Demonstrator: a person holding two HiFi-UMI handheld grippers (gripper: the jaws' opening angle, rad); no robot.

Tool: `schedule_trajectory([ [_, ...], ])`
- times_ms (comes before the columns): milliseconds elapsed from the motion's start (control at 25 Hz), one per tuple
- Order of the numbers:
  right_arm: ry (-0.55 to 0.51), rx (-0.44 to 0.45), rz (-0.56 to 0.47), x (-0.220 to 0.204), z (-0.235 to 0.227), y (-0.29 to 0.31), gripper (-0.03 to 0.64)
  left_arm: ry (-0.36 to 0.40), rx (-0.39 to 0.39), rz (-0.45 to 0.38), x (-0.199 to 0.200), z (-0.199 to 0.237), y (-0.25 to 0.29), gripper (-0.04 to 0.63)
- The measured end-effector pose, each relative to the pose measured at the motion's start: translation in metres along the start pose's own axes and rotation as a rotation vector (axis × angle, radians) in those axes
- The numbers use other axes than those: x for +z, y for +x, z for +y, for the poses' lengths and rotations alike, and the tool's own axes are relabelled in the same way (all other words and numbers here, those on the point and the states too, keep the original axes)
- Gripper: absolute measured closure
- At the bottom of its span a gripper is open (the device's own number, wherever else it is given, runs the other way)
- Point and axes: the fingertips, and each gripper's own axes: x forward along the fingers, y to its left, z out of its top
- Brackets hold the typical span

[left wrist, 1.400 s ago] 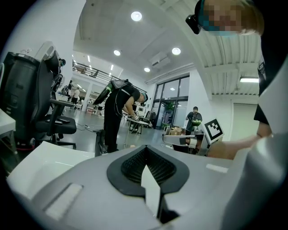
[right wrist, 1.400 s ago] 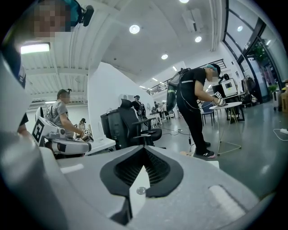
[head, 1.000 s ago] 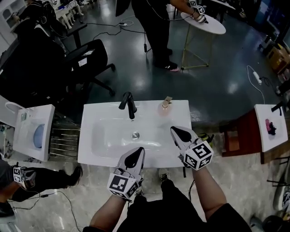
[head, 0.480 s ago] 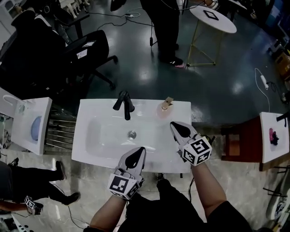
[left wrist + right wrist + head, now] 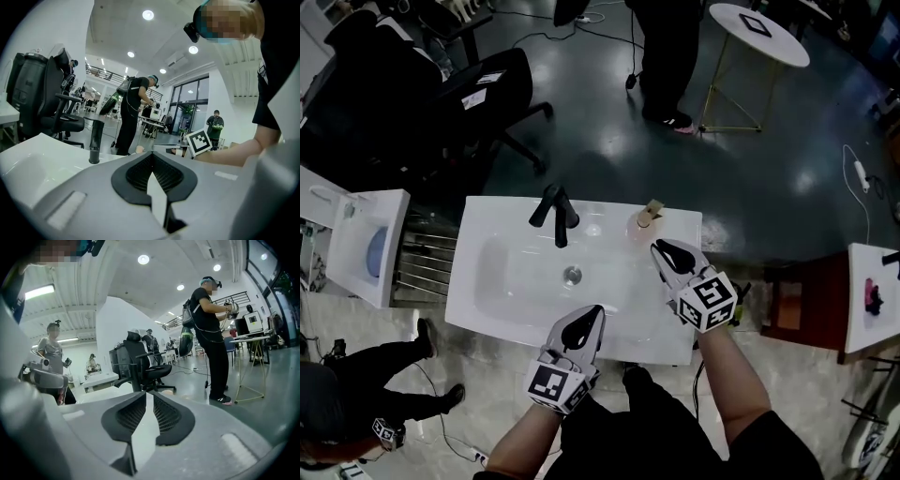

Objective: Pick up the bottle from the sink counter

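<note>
While the left gripper (image 5: pixel 594 311) rests over the front edge of the white sink surface (image 5: pixel 492 214), low in the middle of the head view, its jaws lie together at the tips with nothing between them; the left gripper view (image 5: pixel 151 153) shows the ribbed pads meeting in a point.

The right gripper (image 5: pixel 662 247) sits right of centre in the head view, over the right-hand part of that surface. Its jaws have just been opening and now stand a narrow slit apart; the right gripper view (image 5: pixel 146 393) shows only pale surface through the gap, so they hold nothing.

The bottle (image 5: pixel 644 220), pale pink with a tan pump top, stands upright on the back rim, right of the black faucet (image 5: pixel 555 212). It is just above and left of the right gripper's tips, close but apart.
</note>
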Motion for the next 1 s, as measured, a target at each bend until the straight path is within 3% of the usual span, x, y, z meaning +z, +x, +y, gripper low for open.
schedule_trajectory([
  [560, -0.054, -0.020, 0.010, -0.012, -0.031, 0.039, 0.466, -0.028, 0.061, 0.033, -0.014, 0.005, -0.003, 0.592],
  [1000, -0.095, -0.044, 0.000, -0.016, -0.040, 0.059, 0.449, -0.046, 0.088, 0.055, -0.021, 0.015, -0.010, 0.592],
])
